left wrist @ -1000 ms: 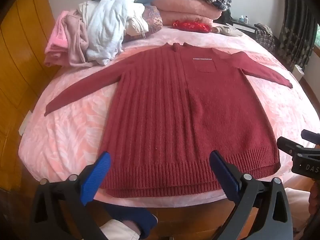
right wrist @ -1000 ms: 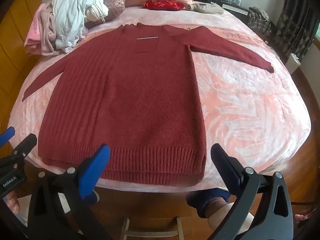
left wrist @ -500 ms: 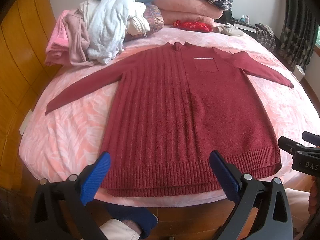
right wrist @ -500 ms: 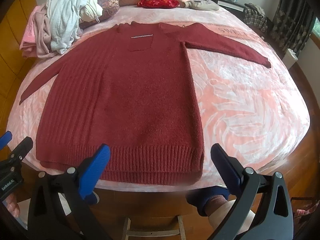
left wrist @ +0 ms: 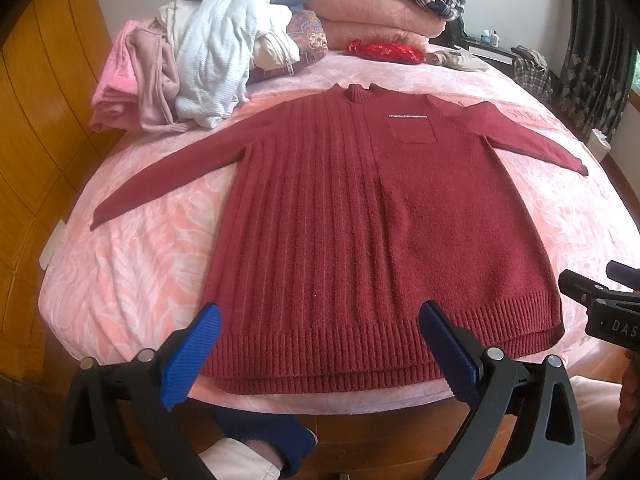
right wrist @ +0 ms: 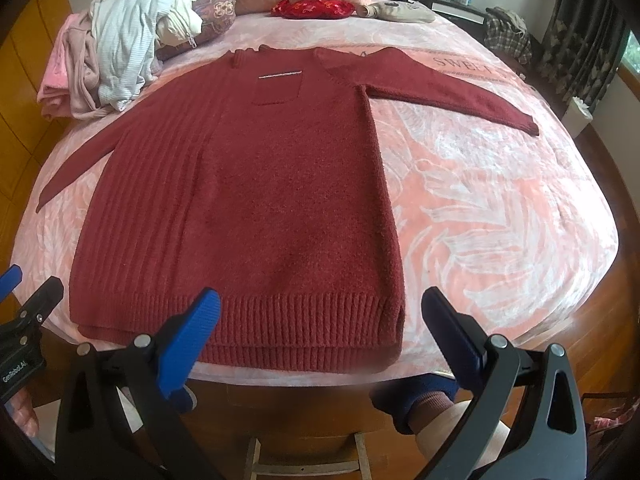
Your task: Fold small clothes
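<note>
A dark red knit sweater [left wrist: 372,220] [right wrist: 260,192] lies flat, front up, on the pink bed cover, both sleeves spread out to the sides and the ribbed hem toward me. My left gripper [left wrist: 320,344] hangs open just above the hem's left half, nothing between its blue pads. My right gripper [right wrist: 320,332] is open too, over the hem's right corner. Each gripper shows at the edge of the other's view: the right gripper [left wrist: 600,304], the left gripper [right wrist: 24,312].
A heap of white and pink clothes [left wrist: 180,76] lies at the bed's far left, with folded pink blankets [left wrist: 376,20] and a red pouch [left wrist: 384,50] behind. A wooden wall [left wrist: 36,120] runs along the left. The person's feet in blue socks [left wrist: 260,436] stand below the bed's edge.
Both grippers drifted slightly forward toward the sweater's hem; both stay open and the sweater has not moved.
</note>
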The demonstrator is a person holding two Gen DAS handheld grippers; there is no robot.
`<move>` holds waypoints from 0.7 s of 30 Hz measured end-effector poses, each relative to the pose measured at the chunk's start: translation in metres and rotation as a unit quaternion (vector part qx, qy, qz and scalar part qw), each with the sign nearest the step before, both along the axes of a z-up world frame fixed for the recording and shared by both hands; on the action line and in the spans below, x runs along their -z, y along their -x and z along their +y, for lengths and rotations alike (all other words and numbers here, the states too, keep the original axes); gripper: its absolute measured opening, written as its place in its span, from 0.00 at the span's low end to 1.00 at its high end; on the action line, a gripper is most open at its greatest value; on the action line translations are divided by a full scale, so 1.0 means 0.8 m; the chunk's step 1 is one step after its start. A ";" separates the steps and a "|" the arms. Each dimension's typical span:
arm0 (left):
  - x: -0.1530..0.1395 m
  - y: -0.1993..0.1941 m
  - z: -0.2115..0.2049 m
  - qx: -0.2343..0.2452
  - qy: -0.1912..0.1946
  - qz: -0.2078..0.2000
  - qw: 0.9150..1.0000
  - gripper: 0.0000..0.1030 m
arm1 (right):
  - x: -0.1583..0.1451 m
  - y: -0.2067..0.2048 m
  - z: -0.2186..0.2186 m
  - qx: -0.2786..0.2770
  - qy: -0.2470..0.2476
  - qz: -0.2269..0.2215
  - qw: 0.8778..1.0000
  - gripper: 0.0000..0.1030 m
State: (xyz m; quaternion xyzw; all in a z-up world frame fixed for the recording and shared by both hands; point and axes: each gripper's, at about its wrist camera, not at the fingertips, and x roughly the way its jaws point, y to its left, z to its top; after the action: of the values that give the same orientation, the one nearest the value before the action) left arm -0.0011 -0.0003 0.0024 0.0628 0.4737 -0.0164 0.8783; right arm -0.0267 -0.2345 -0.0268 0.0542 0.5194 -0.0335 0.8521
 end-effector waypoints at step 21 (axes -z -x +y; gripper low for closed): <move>0.003 0.000 0.000 -0.001 -0.002 -0.003 1.000 0.96 | -0.001 0.000 -0.001 -0.002 0.000 -0.007 1.000 0.97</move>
State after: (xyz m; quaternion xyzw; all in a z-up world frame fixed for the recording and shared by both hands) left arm -0.0011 -0.0007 -0.0001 0.0642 0.4712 -0.0143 0.8796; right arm -0.0271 -0.2356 -0.0257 0.0529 0.5136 -0.0314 0.8558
